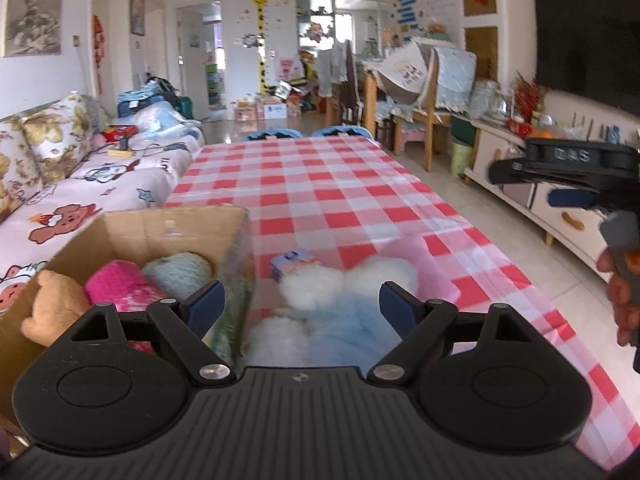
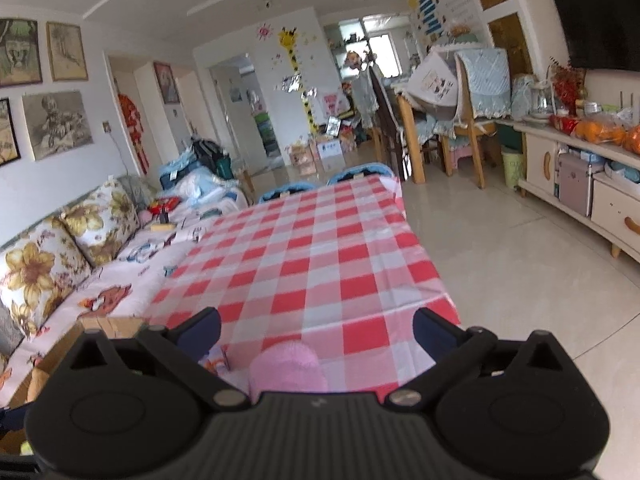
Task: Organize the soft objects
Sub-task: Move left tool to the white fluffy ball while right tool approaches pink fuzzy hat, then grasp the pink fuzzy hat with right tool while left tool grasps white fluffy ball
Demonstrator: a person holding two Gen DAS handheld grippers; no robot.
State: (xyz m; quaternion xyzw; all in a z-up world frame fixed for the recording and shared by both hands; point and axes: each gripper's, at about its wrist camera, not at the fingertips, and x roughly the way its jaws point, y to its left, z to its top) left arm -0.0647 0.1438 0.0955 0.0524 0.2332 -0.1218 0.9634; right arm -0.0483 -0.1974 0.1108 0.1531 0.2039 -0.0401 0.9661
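Because the open brown cardboard box [image 1: 168, 236] stands at the near left corner of the table with the red-and-white checked cloth [image 1: 320, 184], right beside the loose toys, it seems meant as the collecting place for the soft things: a tan plush bear [image 1: 54, 308], a bright pink fluffy piece [image 1: 120, 286] and a pale blue-green fuzzy roll [image 1: 178, 270] already lie inside it, packed side by side. Just outside its right wall, a white-and-light-blue fluffy plush [image 1: 332, 316] lies on the cloth, with a small blue printed carton [image 1: 294, 264] touching its far edge. The left gripper [image 1: 302, 306] hangs low over that plush with its jaws spread wide, one dark blue pad on each side and neither pressing on it, which I judge to be a line-up for a pick. The right gripper [image 2: 316, 330] is likewise wide open and holds nothing; a pale pink fuzzy roll [image 2: 286, 368] lies on the cloth between and below its fingers, near the table's right edge, probably its own target. In the left view the right gripper appears at the far right, held in a hand [image 1: 622, 304]. Two soft items thus remain outside the box.
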